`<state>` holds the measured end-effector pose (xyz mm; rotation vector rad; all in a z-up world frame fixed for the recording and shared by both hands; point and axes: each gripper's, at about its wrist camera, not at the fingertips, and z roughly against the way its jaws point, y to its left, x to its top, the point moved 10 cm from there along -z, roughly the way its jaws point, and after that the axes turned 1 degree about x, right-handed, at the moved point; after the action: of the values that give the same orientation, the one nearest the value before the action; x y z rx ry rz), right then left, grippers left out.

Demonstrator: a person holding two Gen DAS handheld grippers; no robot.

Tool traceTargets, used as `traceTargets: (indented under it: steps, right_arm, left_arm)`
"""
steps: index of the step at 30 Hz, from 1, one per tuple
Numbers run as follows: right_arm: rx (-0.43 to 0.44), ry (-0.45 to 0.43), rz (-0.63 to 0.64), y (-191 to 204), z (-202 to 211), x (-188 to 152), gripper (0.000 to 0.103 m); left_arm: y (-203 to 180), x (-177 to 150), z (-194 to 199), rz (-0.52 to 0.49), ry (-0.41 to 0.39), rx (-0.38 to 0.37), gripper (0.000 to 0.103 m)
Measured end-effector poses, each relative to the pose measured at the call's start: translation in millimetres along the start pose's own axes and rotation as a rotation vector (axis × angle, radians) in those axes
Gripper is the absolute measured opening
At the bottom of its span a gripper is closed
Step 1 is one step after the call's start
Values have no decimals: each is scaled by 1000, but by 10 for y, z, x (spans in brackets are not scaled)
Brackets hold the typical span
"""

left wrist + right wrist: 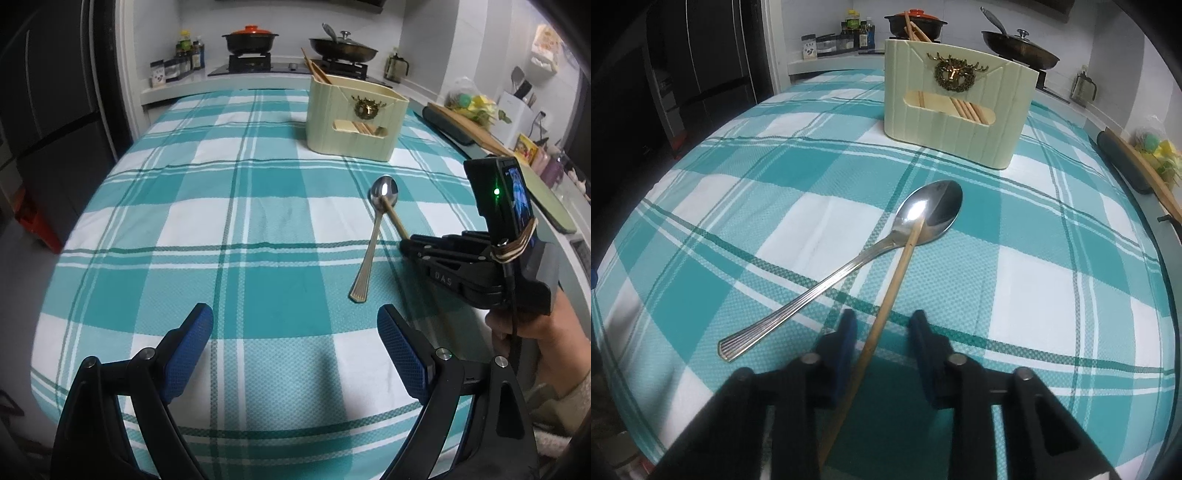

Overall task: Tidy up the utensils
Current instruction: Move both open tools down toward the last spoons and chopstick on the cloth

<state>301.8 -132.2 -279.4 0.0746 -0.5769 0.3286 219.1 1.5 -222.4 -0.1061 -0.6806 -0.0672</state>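
Over the near edge of the counter [258, 206], in the left wrist view, my left gripper [295, 332] hangs with jaws spread wide, holding nothing. The spoon [373, 236] lies right of centre; the cream utensil holder [354, 114] stands toward the far edge.

From the right wrist view, my right gripper [882, 332] has jaws parted around a wooden chopstick [894, 284], its tip resting on the spoon's bowl. I should close squarely, then lift straight so the spoon isn't dragged.
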Motion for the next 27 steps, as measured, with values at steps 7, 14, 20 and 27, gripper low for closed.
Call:
traceTargets:
  steps: [7, 14, 20, 27]
  right_arm:
    - [-51, -17, -109, -363, 145, -169, 6]
    - [-181, -16, -189, -929, 315, -458, 7]
    - [-161, -40, -241, -1004, 370, -514, 23]
    - [-138, -114, -291, -1043, 644, -647, 33]
  left_arm:
    - [-73, 12, -160, -40, 18, 3, 91]
    - [-461, 422, -442, -223, 7, -57, 91]
    - [-1032, 739, -1066, -346, 92, -173, 91]
    - [-1212, 896, -1703, -377, 138, -100, 90]
